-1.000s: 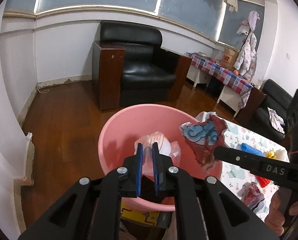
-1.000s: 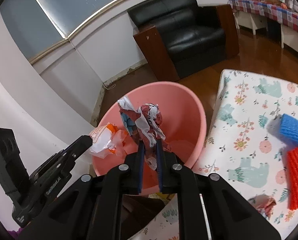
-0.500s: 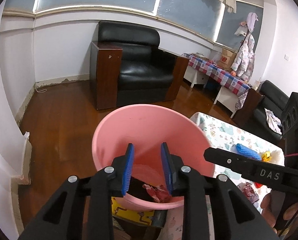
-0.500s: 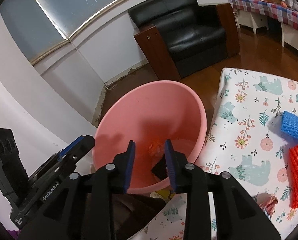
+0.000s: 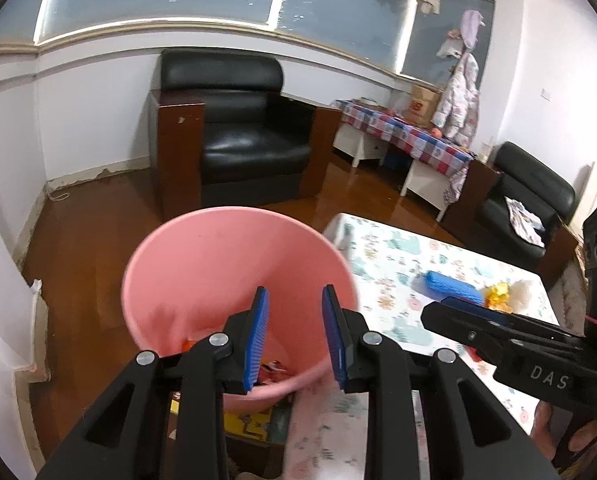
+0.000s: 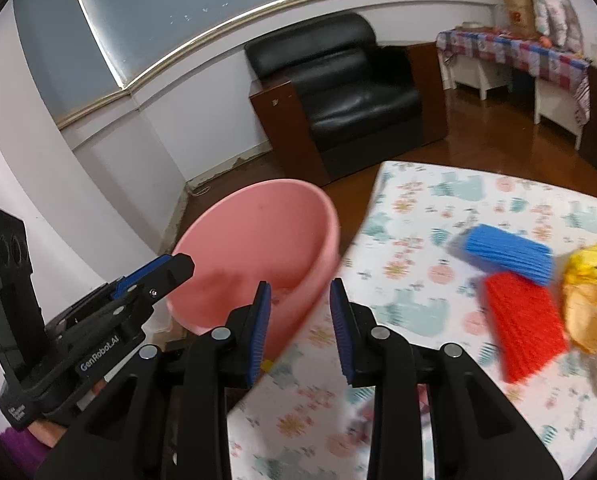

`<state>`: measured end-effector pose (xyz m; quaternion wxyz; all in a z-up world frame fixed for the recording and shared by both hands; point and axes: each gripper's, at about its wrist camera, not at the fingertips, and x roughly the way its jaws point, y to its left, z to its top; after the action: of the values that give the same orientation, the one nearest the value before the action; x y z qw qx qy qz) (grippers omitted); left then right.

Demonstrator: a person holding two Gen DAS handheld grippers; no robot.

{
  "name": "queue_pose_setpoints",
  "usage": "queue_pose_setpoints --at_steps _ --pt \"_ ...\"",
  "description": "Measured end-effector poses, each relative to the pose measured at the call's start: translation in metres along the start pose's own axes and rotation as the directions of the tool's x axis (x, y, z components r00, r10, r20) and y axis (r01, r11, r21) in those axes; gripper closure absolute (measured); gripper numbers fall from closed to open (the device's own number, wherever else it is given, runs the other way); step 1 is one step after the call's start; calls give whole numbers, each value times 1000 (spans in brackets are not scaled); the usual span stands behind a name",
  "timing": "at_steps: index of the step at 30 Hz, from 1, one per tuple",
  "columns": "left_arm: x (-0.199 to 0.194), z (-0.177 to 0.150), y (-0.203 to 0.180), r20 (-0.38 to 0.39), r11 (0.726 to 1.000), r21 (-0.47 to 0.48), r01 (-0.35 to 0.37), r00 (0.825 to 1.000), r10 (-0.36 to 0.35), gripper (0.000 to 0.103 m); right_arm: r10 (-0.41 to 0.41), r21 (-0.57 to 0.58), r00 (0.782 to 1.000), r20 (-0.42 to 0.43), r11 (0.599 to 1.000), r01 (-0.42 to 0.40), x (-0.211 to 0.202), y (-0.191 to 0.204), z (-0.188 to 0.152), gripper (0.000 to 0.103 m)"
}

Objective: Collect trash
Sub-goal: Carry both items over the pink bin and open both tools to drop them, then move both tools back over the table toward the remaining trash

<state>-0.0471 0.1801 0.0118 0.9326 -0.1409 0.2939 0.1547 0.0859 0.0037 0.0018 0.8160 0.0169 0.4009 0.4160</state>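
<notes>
A pink bin [image 5: 226,264] [image 6: 258,240] stands on the floor beside a table with a patterned cloth [image 5: 394,264] [image 6: 450,200]. Crumpled wrappers [image 5: 272,370] lie at its bottom. My left gripper [image 5: 294,338] hangs over the bin's near rim, open, nothing between its blue pads. My right gripper [image 6: 300,330] is open and empty over the table's edge next to the bin. Yellow crumpled trash [image 6: 588,264] [image 5: 498,292] lies on the table at the right, beside a blue sponge [image 6: 506,252] [image 5: 452,286] and a red sponge [image 6: 524,320].
A black armchair [image 5: 234,140] [image 6: 354,92] stands behind the bin by the wall. A side table with a checked cloth [image 5: 410,136] and a black sofa [image 5: 526,200] are at the right. A yellow box [image 5: 250,426] lies under the bin.
Both grippers opened and the wrappers they held dropped into the pink bin. Both have since drawn back and swung right, toward the table.
</notes>
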Motion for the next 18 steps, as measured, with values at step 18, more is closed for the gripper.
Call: queue_pose_setpoints --at_steps 18 --pt "12 -19 -95 -90 989 116 96 992 -86 76 -100 81 990 104 992 92 -88 -61 -44 72"
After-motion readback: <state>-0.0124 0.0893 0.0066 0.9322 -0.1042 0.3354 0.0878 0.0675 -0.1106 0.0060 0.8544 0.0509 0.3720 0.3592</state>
